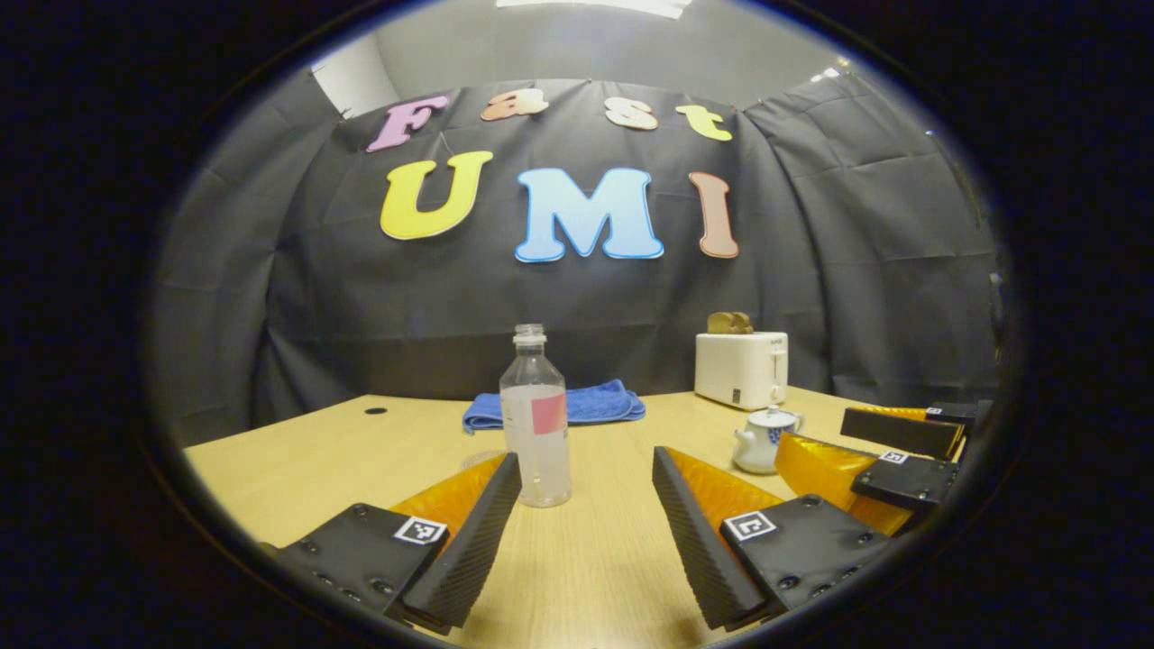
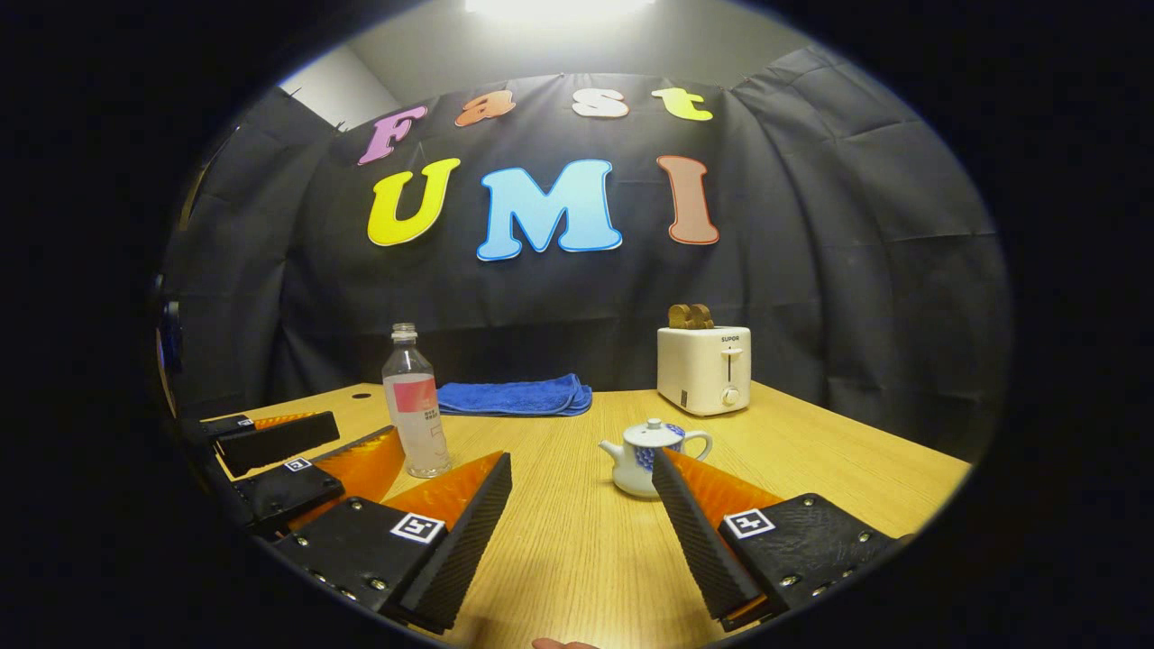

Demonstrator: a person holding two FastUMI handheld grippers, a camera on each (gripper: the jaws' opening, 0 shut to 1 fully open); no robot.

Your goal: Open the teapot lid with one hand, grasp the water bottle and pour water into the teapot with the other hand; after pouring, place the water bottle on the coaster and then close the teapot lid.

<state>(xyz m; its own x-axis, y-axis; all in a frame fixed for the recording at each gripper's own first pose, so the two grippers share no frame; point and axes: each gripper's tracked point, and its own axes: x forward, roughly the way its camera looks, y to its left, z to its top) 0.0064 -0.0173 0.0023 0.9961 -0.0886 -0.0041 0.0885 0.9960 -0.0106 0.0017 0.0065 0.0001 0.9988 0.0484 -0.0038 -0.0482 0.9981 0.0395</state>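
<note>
Nothing of the task looks done yet. The teapot (image 2: 651, 457) sits on the table (image 2: 838, 469) with its lid (image 2: 655, 433) on, in front of the toaster (image 2: 704, 369). The water bottle (image 1: 536, 416) stands upright to the teapot's left, near the blue towel (image 2: 515, 395). The left gripper (image 1: 586, 532) is spread wide facing the bottle; the right gripper (image 2: 581, 532) is spread too, short of the teapot. Lifting the lid, pouring, setting the bottle down and closing all remain.

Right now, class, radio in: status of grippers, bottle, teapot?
Left gripper open, right gripper open. Water bottle upright, ungrasped. Teapot lidded. Nothing blocking.
</note>
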